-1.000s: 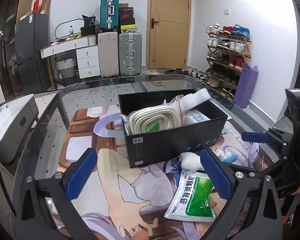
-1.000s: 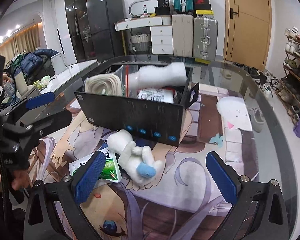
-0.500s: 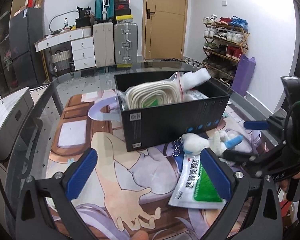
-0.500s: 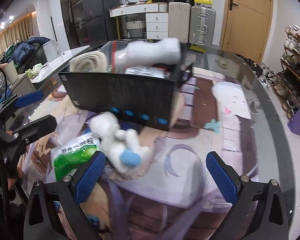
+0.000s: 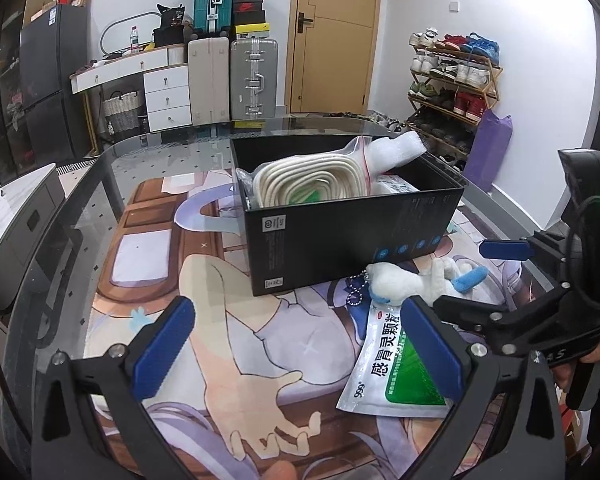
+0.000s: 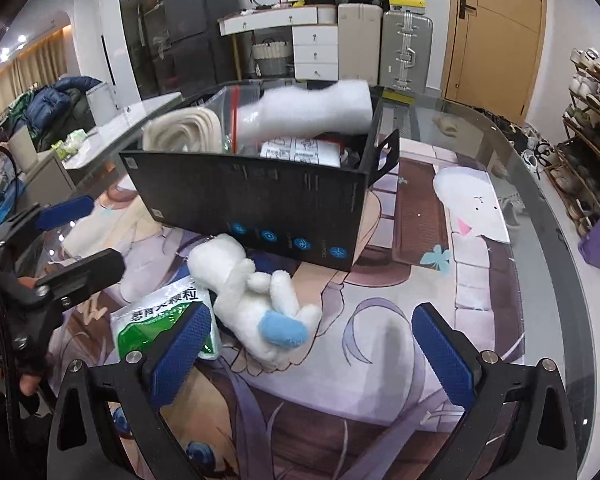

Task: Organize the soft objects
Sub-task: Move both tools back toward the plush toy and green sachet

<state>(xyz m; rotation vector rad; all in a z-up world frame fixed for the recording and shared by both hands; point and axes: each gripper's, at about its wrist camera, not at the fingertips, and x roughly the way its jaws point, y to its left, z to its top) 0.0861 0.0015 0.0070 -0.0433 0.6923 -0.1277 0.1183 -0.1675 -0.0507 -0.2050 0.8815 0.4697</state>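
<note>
A black box stands on the printed mat and holds a bagged cream rope coil, a white foam roll and a white packet. A white plush toy with blue parts lies on the mat against the box front. A green and white sachet lies beside it. My right gripper is open, just short of the plush. My left gripper is open and empty above the mat.
The glass table's curved edge runs close on the right. Suitcases, a drawer unit and a shoe rack stand beyond the table. A grey cabinet stands at the left.
My right gripper has come lower and closer to the plush toy, which now sits between its open fingers' line. My left gripper has drifted nearer the box. Nothing was grasped.
</note>
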